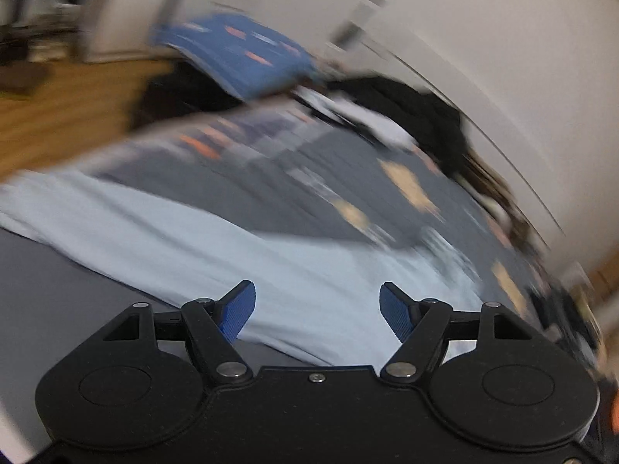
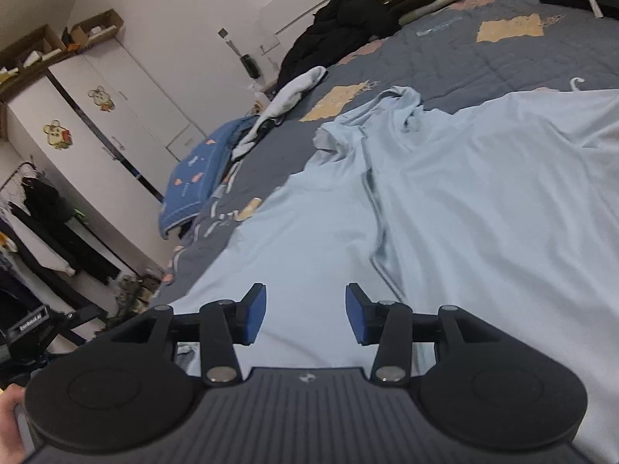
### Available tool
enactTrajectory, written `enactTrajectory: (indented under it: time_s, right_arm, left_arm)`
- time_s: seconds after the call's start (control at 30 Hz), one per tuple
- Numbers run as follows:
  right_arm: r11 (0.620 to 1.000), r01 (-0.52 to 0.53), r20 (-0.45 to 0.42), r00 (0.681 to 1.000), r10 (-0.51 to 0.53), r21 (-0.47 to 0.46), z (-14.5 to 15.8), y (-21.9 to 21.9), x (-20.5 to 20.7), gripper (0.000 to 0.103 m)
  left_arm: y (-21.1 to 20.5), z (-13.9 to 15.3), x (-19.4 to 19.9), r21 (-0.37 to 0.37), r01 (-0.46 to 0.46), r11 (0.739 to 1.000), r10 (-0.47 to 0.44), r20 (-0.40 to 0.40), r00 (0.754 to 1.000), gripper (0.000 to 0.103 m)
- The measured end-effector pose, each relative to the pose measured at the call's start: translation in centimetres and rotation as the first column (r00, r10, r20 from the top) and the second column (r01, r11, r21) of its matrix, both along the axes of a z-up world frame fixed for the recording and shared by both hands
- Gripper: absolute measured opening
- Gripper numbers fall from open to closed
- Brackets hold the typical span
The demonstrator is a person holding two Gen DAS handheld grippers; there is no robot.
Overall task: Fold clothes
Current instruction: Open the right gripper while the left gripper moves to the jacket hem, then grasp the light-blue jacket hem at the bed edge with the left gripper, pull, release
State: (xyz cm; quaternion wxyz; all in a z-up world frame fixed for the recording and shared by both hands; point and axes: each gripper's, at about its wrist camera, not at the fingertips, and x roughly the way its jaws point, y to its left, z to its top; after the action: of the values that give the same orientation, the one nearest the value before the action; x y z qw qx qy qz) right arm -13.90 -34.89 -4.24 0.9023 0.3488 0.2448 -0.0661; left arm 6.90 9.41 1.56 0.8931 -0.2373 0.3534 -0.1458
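Note:
A pale blue garment (image 2: 445, 201) lies spread over the grey patterned bed cover (image 2: 503, 50), one side folded in along a long crease and a sleeve bunched at the far end. Over its near part hovers my right gripper (image 2: 305, 311), open, with only cloth showing past the blue pads and nothing pinched. The left wrist view is heavily blurred. There the same garment (image 1: 232, 247) crosses the picture, and my left gripper (image 1: 317, 305) stands wide open above its near edge, with nothing between the fingers.
A blue pillow (image 2: 193, 178) and a white and grey garment (image 2: 286, 104) lie at the bed's left side. Black clothing (image 2: 340, 27) is heaped by the wall. White wardrobes (image 2: 96, 116) and a clothes rack (image 2: 42, 212) stand to the left. A hand (image 2: 9, 425) shows bottom left.

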Motion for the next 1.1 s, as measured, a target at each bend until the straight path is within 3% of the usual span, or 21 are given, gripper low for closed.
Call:
enactTrajectory:
  time_s: [0.17, 0.33, 0.5, 0.77, 1.0, 1.1]
  right_arm:
    - [0.999, -0.001, 0.005, 1.0, 0.001, 0.032, 0.0, 0.1, 0.2, 0.045]
    - [0.999, -0.019, 0.011, 1.0, 0.019, 0.027, 0.2, 0.8, 0.6, 0.045]
    - [0.999, -0.047, 0.012, 0.999, 0.047, 0.017, 0.5, 1.8, 1.0, 0.045]
    - [0.993, -0.115, 0.051, 0.992, 0.114, 0.012, 1.4, 3.2, 1.5, 0.045]
    - [0.953, -0.297, 0.164, 0.945, 0.284, 0.061, 3.6, 6.0, 2.5, 0.047]
    - [0.934, -0.353, 0.186, 0.923, 0.338, 0.059, 4.5, 7.8, 2.8, 0.049]
  left_arm:
    - [11.5, -1.6, 2.1, 0.01, -0.239, 0.971, 0.239, -0.081, 0.968, 0.07]
    - [18.3, -4.8, 2.3, -0.096, -0.39, 0.916, 0.367, -0.195, 0.91, 0.07]
    - [19.1, -7.4, 2.9, -0.079, -0.402, 0.912, 0.376, -0.231, 0.898, 0.07]
    - [19.0, -9.2, 4.4, -0.063, -0.436, 0.897, 0.414, -0.218, 0.884, 0.069]
    - [18.8, -9.5, 5.6, -0.043, -0.444, 0.895, 0.427, -0.209, 0.88, 0.066]
    - [18.6, -9.9, 6.0, -0.04, -0.45, 0.892, 0.434, -0.201, 0.878, 0.058]
